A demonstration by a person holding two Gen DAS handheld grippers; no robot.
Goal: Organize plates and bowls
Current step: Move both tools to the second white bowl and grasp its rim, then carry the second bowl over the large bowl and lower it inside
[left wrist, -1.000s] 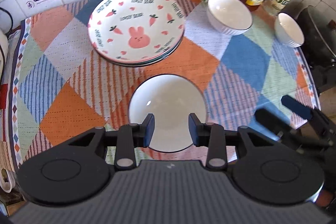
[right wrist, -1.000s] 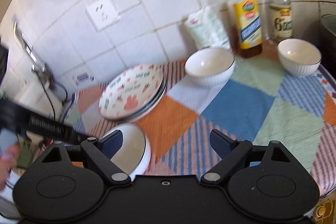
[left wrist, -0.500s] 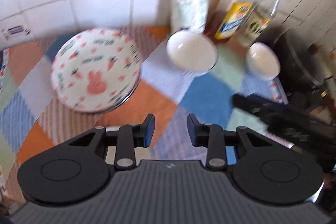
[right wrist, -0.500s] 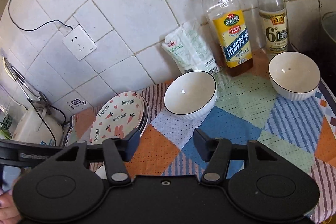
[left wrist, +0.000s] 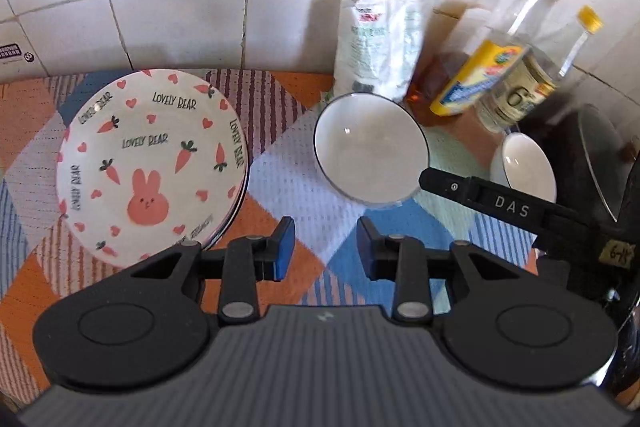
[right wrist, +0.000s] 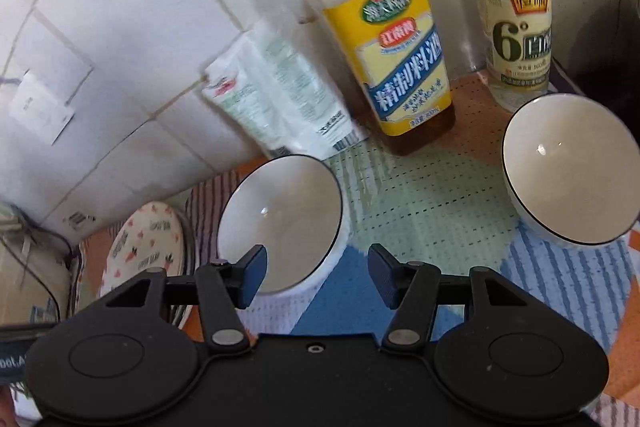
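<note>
The left gripper (left wrist: 325, 247) hangs above the patchwork tablecloth (left wrist: 288, 183) with its blue-padded fingers apart and nothing between them. At its 11 o'clock sits a stack of plates (left wrist: 150, 163), the top one printed with a pink rabbit, carrots and hearts. At 1 o'clock stands a white bowl (left wrist: 370, 147) with a thin dark rim, and reaching in from 3 o'clock, one black finger of the other tool crosses just in front of that bowl's near edge.

The right gripper (right wrist: 317, 275) is likewise spread and holds nothing; its left finger (right wrist: 252, 275) overlaps the near rim of the white bowl (right wrist: 282, 223) in this view, though contact cannot be judged. A second white bowl (right wrist: 570, 167) stands well apart at 2 o'clock. At 12 o'clock, against the tiled wall (right wrist: 120, 47), are a yellow-labelled bottle (right wrist: 394, 47) holding brown liquid and a clear bottle (right wrist: 516, 27) marked with a 6, set side by side. A white plastic pouch (right wrist: 280, 95) leans on the wall just behind the nearer bowl. The plate stack (right wrist: 146, 247) shows at 9 o'clock, partly hidden by the tool's body. A wall socket (right wrist: 42, 107) is fixed to the tiles at 10 o'clock.
</note>
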